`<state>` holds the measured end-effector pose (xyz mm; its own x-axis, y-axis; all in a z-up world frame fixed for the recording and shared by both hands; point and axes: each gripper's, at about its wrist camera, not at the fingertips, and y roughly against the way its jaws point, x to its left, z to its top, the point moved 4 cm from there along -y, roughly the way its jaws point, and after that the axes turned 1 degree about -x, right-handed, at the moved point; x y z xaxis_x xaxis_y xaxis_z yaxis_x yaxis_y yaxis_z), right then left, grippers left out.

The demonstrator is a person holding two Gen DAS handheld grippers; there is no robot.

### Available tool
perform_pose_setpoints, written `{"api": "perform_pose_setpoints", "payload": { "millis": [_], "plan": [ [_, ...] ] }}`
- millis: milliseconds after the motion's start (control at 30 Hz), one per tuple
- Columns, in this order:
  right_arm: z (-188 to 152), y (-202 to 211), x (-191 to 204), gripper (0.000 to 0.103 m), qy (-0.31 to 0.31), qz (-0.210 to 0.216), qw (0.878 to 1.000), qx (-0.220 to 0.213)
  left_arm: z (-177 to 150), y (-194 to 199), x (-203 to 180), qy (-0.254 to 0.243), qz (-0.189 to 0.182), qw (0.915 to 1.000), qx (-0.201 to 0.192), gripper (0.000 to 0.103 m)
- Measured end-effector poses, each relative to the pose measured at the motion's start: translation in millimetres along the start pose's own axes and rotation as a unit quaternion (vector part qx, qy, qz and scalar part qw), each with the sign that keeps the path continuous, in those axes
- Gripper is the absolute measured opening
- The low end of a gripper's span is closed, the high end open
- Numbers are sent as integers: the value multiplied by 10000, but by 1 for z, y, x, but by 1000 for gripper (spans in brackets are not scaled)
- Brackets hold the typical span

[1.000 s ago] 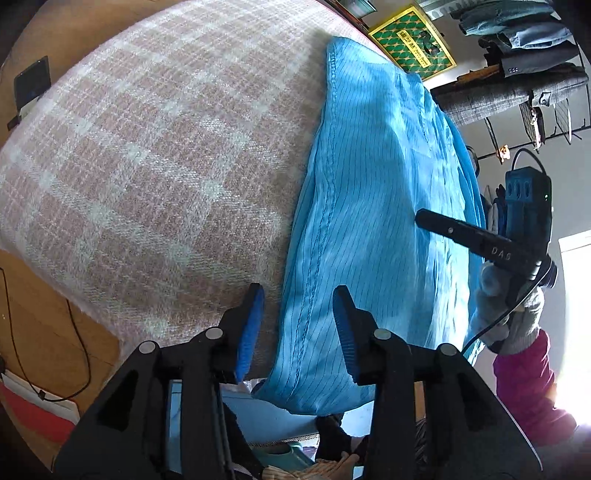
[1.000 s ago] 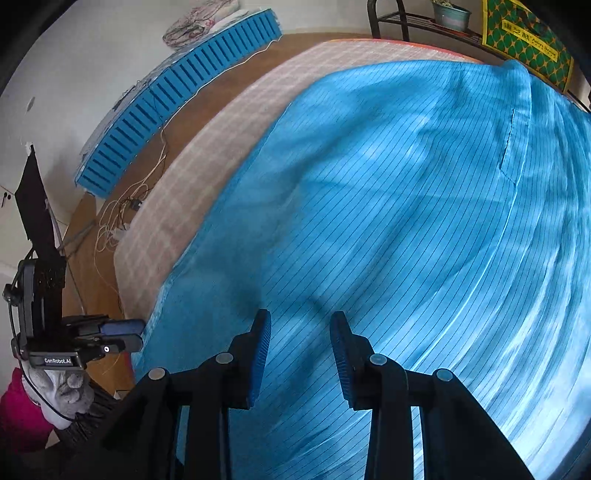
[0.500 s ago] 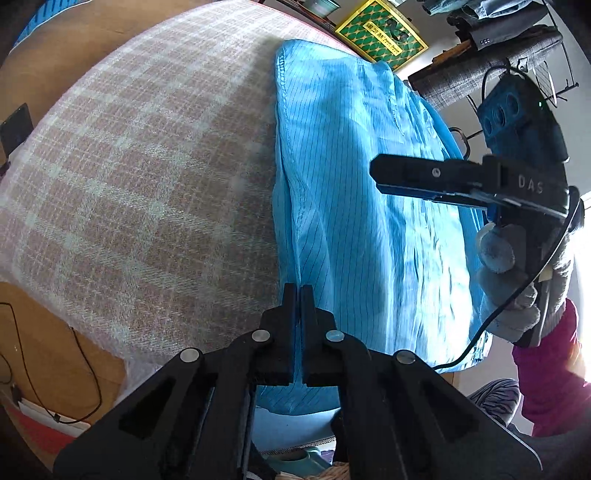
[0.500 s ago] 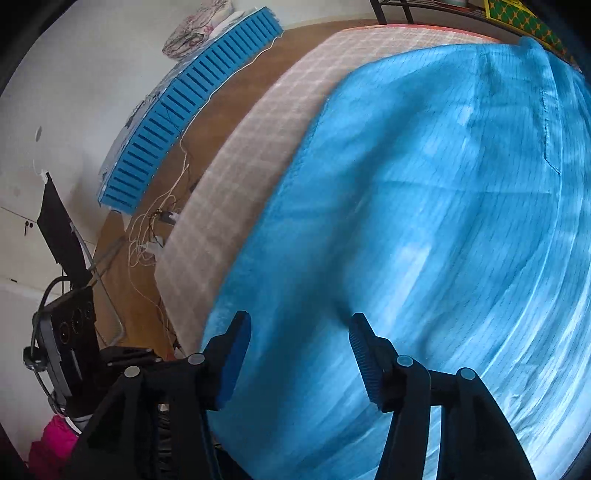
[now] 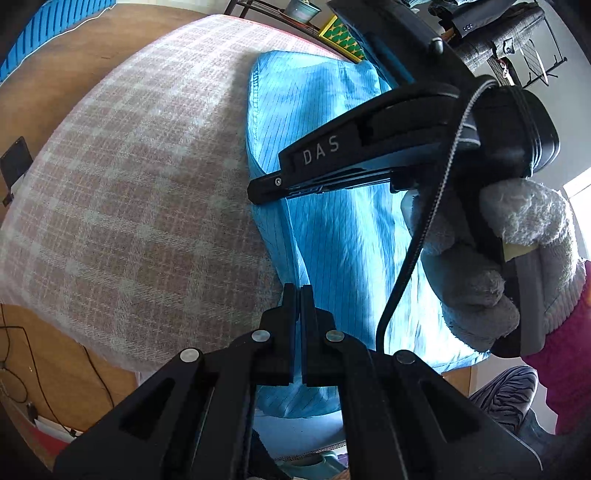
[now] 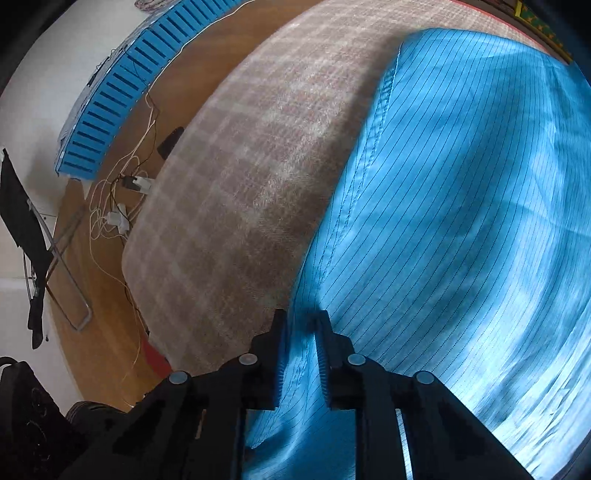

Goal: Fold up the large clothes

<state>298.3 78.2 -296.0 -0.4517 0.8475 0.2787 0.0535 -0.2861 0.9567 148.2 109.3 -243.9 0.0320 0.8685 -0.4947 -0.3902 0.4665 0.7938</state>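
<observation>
A bright blue pin-striped garment [image 5: 343,240] lies lengthwise on a pink-and-white plaid blanket [image 5: 147,184]. My left gripper [image 5: 299,291] is shut on the garment's near left edge, and the hem runs straight into its tips. In the left wrist view my right gripper [image 5: 258,192], held by a grey-gloved hand [image 5: 480,288], reaches across to the same edge farther up. In the right wrist view the right gripper [image 6: 301,321] is closing tight on a bunched fold of the garment [image 6: 461,221] at its edge, beside the bare blanket [image 6: 240,184].
Wooden floor surrounds the blanket. A blue slatted panel [image 6: 110,99], loose white cables [image 6: 118,192] and a black folding stand [image 6: 33,236] lie to the left. A clothes rack [image 5: 517,33] and a green patterned box [image 5: 343,40] stand behind. A magenta sleeve [image 5: 569,332] is at the right.
My left gripper closed on the garment's near edge and lifted a little. My right gripper swung from mid-garment to the left edge, widened, then closed on the fabric.
</observation>
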Motion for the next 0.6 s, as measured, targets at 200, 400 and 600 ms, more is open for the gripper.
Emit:
{"api": "perform_pose_setpoints", "payload": {
  "millis": [200,400,600],
  "plan": [
    [-3,21,-9,0,66,140,9995,-280,2,3,14,118,25,9999,-44,52],
    [-10,45,-20,0,54,345,9979,-541,1,-15,24,436,-559,9971,273,59],
    [-12,67,-24,0,-14,583,9953,-772,-1,-21,13,488,-962,9930,486,9]
  ]
}}
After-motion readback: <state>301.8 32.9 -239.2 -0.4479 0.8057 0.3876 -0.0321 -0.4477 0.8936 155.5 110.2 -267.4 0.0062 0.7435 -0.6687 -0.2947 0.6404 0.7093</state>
